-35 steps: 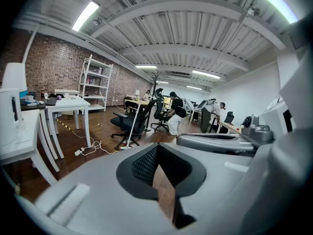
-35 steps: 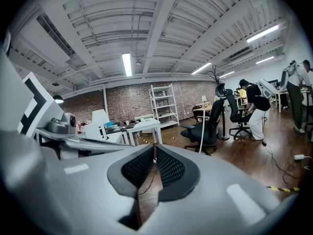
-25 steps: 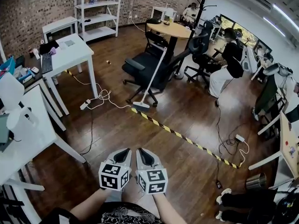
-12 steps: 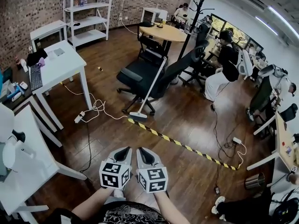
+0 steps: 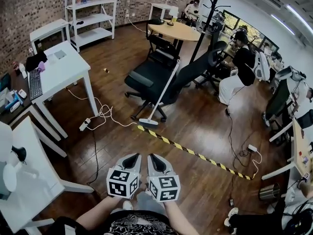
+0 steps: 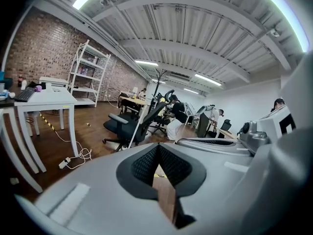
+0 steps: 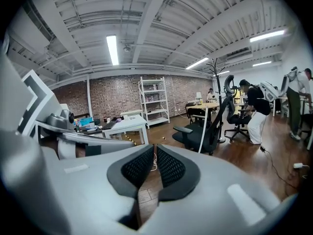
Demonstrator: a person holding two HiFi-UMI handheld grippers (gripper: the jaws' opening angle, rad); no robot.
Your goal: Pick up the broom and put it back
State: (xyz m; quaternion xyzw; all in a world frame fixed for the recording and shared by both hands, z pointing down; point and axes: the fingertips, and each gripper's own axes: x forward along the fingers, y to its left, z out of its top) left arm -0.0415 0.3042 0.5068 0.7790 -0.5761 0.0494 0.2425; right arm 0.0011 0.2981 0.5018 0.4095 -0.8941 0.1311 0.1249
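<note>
From the head view, the left gripper (image 5: 131, 158) and the right gripper (image 5: 155, 158) sit side by side low in the frame over a dark wooden floor (image 5: 205, 116). A yellow-and-black tape strip (image 5: 195, 155) runs across the floor between them and the broom (image 5: 163, 92), which stands well apart from both. The broom is tilted. Its head rests on the floor at the near end, and its white handle rises away and to the right, leaning on a black office chair (image 5: 146, 77). A white cable with a power strip (image 5: 100, 114) lies left of the broom head, near a white bench (image 5: 61, 67). Behind the chair stand a round wooden table (image 5: 181, 31) and a coat stand (image 5: 208, 13). A shelf rack (image 5: 90, 9) stands by the brick wall, and a seated person (image 5: 239, 62) is at the right.

In the left gripper view, the jaws meet at their tips with nothing between them. The broom (image 6: 138, 129) slants against the chair ahead.

In the right gripper view, the jaws are also pressed together and empty. The broom handle (image 7: 203, 129) stands nearly upright against the chair, under a beamed ceiling with strip lights.
</note>
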